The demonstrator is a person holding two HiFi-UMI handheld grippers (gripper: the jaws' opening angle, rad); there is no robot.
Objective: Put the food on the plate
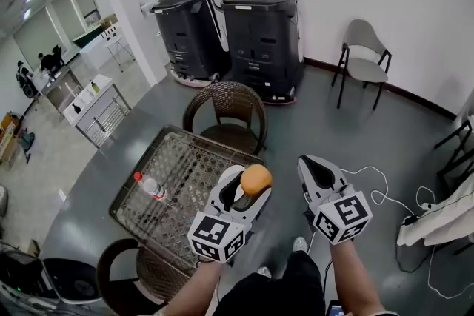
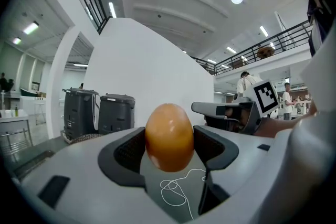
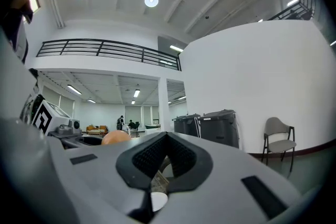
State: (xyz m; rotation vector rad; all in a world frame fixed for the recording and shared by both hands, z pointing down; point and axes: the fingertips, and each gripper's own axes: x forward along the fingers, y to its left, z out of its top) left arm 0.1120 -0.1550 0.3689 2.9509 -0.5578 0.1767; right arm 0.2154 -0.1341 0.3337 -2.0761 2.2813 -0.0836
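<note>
While our left gripper [image 1: 250, 187] hangs at the right edge of the square brown wicker-mesh table [image 1: 185, 159], its 2 jaws clamp an orange-brown egg-shaped food piece [image 1: 256, 178]. Our right gripper [image 1: 317, 172], jaws pressed together on nothing, hangs beside it over open grey floor [image 1: 296, 122]; 1 red-capped plastic bottle [image 1: 150, 186] sits near the table's left edge.

The left tool [image 1: 248, 189] clamps an orange egg [image 2: 168, 136] (held aloft); the right tool [image 1: 316, 168] is pinched closed alongside.
</note>
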